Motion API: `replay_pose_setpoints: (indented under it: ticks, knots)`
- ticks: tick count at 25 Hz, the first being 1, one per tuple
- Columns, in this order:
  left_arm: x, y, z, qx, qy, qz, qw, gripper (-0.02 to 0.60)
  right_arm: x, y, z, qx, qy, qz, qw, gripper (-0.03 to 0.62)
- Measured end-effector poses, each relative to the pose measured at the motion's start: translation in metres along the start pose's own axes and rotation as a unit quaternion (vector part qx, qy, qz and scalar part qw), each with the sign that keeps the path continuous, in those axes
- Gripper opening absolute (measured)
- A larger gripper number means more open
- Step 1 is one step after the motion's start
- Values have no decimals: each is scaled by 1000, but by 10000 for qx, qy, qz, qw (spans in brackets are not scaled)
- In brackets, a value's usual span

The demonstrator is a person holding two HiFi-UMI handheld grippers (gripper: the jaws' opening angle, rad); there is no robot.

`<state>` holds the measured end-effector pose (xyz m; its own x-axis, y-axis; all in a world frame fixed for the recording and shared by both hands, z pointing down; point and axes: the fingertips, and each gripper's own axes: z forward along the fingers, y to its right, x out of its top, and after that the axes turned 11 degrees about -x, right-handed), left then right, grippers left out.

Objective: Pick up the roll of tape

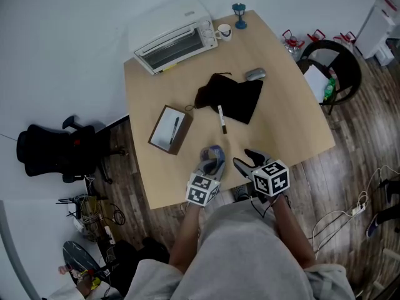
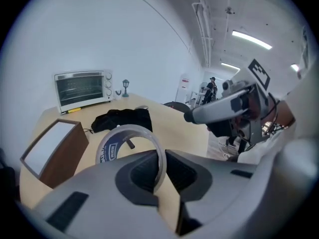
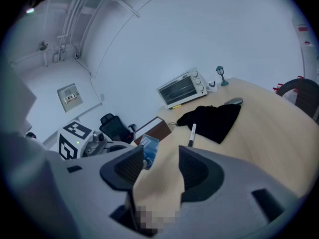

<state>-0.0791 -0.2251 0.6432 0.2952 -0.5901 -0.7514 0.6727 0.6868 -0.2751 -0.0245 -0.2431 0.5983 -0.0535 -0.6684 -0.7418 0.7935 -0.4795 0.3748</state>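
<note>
The roll of tape (image 1: 214, 156) is a clear ring with a blue printed core, held near the table's front edge. My left gripper (image 1: 211, 165) is shut on it. In the left gripper view the roll (image 2: 106, 151) stands on edge, and the jaws (image 2: 161, 162) pinch its right-hand wall, with the tabletop showing through the ring. My right gripper (image 1: 249, 162) hangs just right of it, open with nothing between its fingers. In the right gripper view the open jaws (image 3: 160, 164) frame bare tabletop, and the blue roll (image 3: 149, 148) shows to the left.
On the wooden table (image 1: 294, 117) lie a brown box with a white top (image 1: 170, 129), a marker (image 1: 221, 119), a black cloth (image 1: 232, 96) and a mouse (image 1: 255, 74). A toaster oven (image 1: 175, 39) and a mug (image 1: 224, 32) stand at the back. Chairs stand left (image 1: 53, 149) and right (image 1: 334, 67).
</note>
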Motion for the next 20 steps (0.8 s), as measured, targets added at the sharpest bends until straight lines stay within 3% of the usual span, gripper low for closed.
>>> replay_pose_setpoints:
  ticks: [9, 20]
  knots:
    - [50, -4, -32, 131, 843, 26, 9964, 38, 5, -3, 1, 35, 69, -49, 10000, 222]
    - [85, -5, -69, 89, 2132, -536, 9755, 38, 23, -7, -2, -55, 401, -214, 9990, 199]
